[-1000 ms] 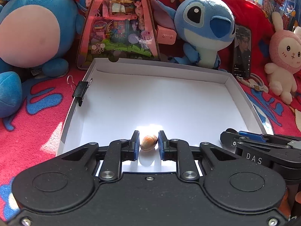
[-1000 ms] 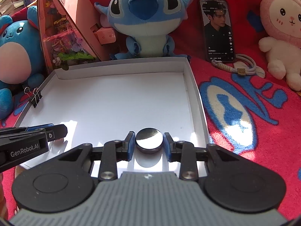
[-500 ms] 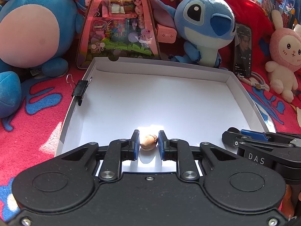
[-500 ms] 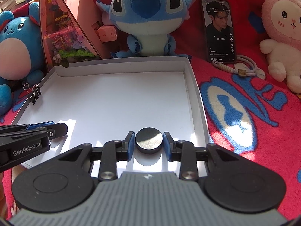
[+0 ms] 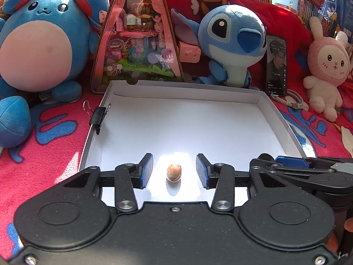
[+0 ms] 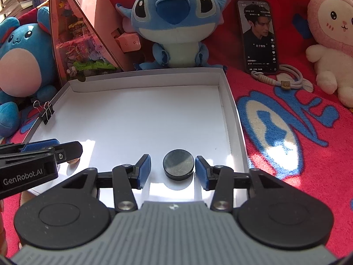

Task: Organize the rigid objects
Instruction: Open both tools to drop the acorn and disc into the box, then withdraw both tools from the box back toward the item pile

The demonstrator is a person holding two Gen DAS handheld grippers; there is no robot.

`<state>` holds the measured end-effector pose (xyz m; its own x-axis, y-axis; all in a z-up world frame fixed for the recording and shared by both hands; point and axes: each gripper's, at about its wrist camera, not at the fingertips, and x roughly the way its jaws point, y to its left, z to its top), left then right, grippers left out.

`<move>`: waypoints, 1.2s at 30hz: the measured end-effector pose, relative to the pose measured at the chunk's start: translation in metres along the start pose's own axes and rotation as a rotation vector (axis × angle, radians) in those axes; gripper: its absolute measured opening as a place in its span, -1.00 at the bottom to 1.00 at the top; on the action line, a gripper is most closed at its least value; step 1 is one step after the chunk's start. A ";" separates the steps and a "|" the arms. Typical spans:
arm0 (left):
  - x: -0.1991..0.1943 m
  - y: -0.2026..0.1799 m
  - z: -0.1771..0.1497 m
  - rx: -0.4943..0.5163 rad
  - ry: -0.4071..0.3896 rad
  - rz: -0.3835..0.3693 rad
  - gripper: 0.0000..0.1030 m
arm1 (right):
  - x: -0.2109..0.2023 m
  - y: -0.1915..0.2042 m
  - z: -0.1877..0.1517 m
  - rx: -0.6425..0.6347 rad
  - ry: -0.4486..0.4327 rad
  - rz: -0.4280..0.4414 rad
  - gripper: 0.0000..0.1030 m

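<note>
Left wrist view: the left gripper point(image 5: 174, 171), jaws just spread, has let the nut point(image 5: 174, 172) rest in the white box point(image 5: 284, 121). The right gripper point(image 6: 173, 169) likewise frees the disc point(image 6: 178, 164). Withdrawing carelessly could nudge the nut rolling.

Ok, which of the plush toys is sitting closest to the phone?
The blue big-eared plush behind the box, just left of the phone. The pink rabbit sits farther right; the round blue one is far left.

Red blanket point(image 6: 286, 154) carries white tray point(image 6: 229, 101) (plush toys point(image 6: 174, 22) behind).
</note>
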<state>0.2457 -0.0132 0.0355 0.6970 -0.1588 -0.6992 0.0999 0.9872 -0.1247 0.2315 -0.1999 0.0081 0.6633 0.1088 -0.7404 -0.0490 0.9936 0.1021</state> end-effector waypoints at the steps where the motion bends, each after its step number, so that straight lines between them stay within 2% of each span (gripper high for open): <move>1: -0.005 0.001 0.001 0.004 -0.009 0.000 -0.11 | -0.002 0.000 0.000 -0.003 -0.004 0.002 0.25; 3: -0.014 0.003 0.001 0.004 -0.024 -0.009 0.01 | -0.008 0.001 0.000 -0.013 -0.017 0.005 0.29; 7: -0.034 0.006 -0.003 0.023 -0.055 -0.009 0.23 | -0.022 0.000 -0.003 -0.034 -0.053 0.009 0.49; 12: -0.066 0.006 -0.019 0.032 -0.157 -0.004 0.59 | -0.042 0.002 -0.015 -0.092 -0.113 -0.001 0.63; 17: -0.096 0.005 -0.039 0.044 -0.199 -0.050 0.70 | -0.063 0.004 -0.031 -0.134 -0.160 0.018 0.73; 25: -0.125 0.004 -0.072 0.057 -0.205 -0.102 0.81 | -0.099 0.005 -0.062 -0.185 -0.245 0.037 0.94; 29: -0.136 0.004 -0.091 0.054 -0.223 -0.103 0.82 | -0.112 0.003 -0.077 -0.202 -0.271 0.044 0.99; 33: -0.146 -0.002 -0.111 0.116 -0.256 -0.080 0.82 | -0.124 0.003 -0.095 -0.231 -0.296 0.038 1.00; 36: -0.152 -0.003 -0.124 0.137 -0.263 -0.092 0.82 | -0.130 0.005 -0.107 -0.253 -0.310 0.036 1.00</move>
<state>0.0516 0.0056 0.0551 0.8387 -0.2552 -0.4811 0.2530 0.9649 -0.0707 0.0646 -0.2063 0.0338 0.8498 0.1670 -0.4999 -0.2327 0.9699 -0.0716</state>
